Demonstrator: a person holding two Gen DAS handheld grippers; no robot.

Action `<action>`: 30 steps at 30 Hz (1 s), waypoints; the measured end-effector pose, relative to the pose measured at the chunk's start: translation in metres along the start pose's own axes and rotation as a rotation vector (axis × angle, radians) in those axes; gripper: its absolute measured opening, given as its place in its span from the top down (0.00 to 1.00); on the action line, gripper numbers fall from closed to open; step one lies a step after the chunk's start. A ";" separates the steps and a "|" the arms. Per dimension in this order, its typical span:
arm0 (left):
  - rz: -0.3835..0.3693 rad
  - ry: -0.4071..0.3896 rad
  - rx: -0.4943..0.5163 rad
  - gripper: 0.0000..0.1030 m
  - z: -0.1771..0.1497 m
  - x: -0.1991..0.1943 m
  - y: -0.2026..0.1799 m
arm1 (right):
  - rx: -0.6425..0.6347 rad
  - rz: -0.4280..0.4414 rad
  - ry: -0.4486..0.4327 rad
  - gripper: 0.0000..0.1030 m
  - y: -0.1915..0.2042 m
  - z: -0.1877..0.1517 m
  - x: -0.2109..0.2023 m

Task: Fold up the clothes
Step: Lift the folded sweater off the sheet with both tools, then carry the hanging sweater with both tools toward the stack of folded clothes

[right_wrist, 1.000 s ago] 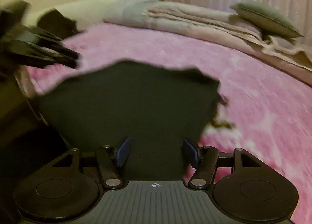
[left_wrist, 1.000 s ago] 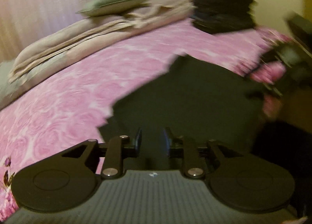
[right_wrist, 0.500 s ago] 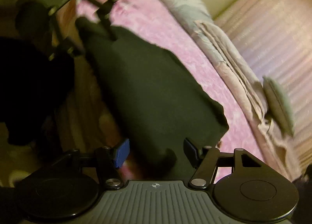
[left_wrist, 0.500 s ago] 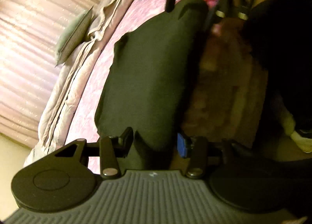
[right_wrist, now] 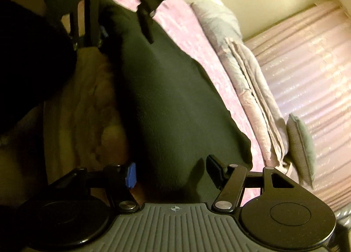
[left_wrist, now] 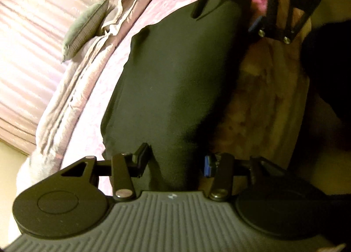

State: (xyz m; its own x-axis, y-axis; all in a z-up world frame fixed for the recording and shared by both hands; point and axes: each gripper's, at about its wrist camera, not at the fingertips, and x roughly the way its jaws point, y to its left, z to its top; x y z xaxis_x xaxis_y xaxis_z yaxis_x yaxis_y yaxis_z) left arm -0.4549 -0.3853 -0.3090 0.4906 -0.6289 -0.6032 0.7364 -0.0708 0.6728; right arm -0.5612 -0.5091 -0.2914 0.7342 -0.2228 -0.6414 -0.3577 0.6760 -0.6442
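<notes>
Jaws of both the left gripper [left_wrist: 173, 162] and right gripper [right_wrist: 171, 171] stand wide apart, straddling opposite ends of the dark garment [left_wrist: 175, 72]; it lies along the bed [left_wrist: 92, 107] edge, probably squaring its fold.

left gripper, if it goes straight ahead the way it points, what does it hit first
Probably the dark garment, already lying between the open left gripper's fingers; farther along that line is the right gripper. Depth is unclear.
</notes>
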 end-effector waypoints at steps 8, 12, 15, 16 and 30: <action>-0.181 0.143 0.030 0.85 0.023 0.006 0.027 | 0.112 0.143 -0.001 0.68 -0.028 -0.008 0.000; -0.231 0.194 0.049 0.88 0.055 -0.017 0.069 | 0.141 0.226 0.049 0.73 -0.075 0.015 -0.029; -0.247 0.195 0.042 0.88 0.089 -0.049 0.109 | 0.170 0.262 0.064 0.74 -0.117 0.027 -0.071; -0.254 0.193 0.046 0.88 0.103 -0.059 0.121 | 0.181 0.273 0.073 0.74 -0.129 0.029 -0.085; -0.289 -0.043 0.116 0.88 0.299 -0.111 0.177 | 0.312 0.171 0.200 0.75 -0.287 -0.015 -0.243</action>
State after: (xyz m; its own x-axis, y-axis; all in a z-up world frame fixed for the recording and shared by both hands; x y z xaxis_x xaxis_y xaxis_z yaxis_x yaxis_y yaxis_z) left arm -0.5178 -0.5594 0.0048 0.2468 -0.6015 -0.7598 0.7831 -0.3381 0.5220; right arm -0.6454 -0.6600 0.0433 0.5416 -0.1998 -0.8165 -0.2505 0.8888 -0.3837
